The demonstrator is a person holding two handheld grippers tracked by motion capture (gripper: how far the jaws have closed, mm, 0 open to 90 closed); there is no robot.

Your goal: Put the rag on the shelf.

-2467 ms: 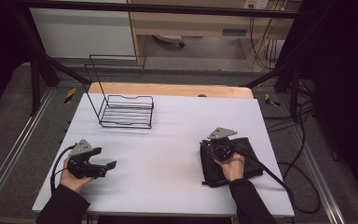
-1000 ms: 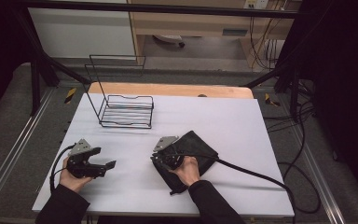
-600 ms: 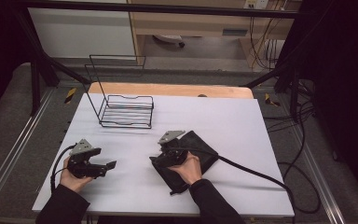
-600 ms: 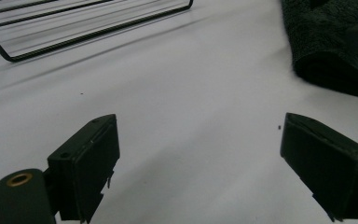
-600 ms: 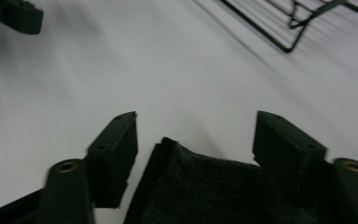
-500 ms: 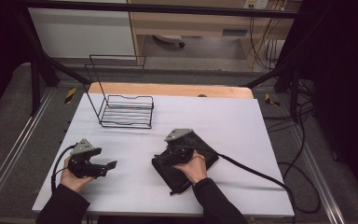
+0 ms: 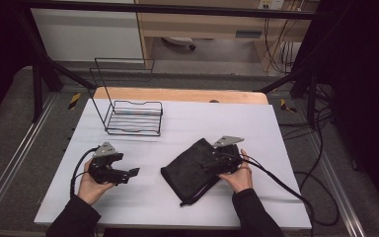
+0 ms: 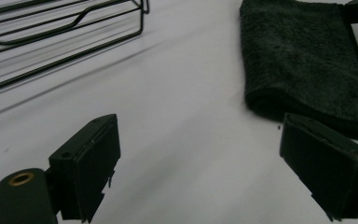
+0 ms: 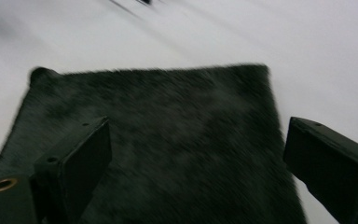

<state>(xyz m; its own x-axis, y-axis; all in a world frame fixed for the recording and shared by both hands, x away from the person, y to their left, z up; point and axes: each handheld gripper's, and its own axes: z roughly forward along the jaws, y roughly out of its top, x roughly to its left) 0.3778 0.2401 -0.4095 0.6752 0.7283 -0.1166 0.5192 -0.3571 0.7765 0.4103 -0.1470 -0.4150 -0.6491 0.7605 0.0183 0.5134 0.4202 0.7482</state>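
A dark folded towel (image 7: 190,170) lies flat on the white table (image 7: 187,123), right of centre. My right gripper (image 7: 211,165) rests over the towel's right part. Its jaws have just been opening and now stand wide apart, with the towel (image 9: 168,135) under them and nothing pinched between the pads. My right gripper (image 9: 196,172) looks along the cloth from just above it. My left gripper (image 7: 132,173) is held low at the front left, open and empty. In the left gripper view its jaws (image 8: 205,172) point toward the towel's folded edge (image 8: 303,60), a short way off.
A black wire rack (image 7: 133,117) with a tall back frame stands at the far left of the table and appears as the rack (image 8: 65,32) in the left gripper view. A wooden strip (image 7: 177,95) runs along the back edge. Cables (image 7: 286,185) trail off to the right.
The right gripper dragged the towel from the right toward the centre, then let go, opened and drew back to the right. The left hand crept a little to the right.
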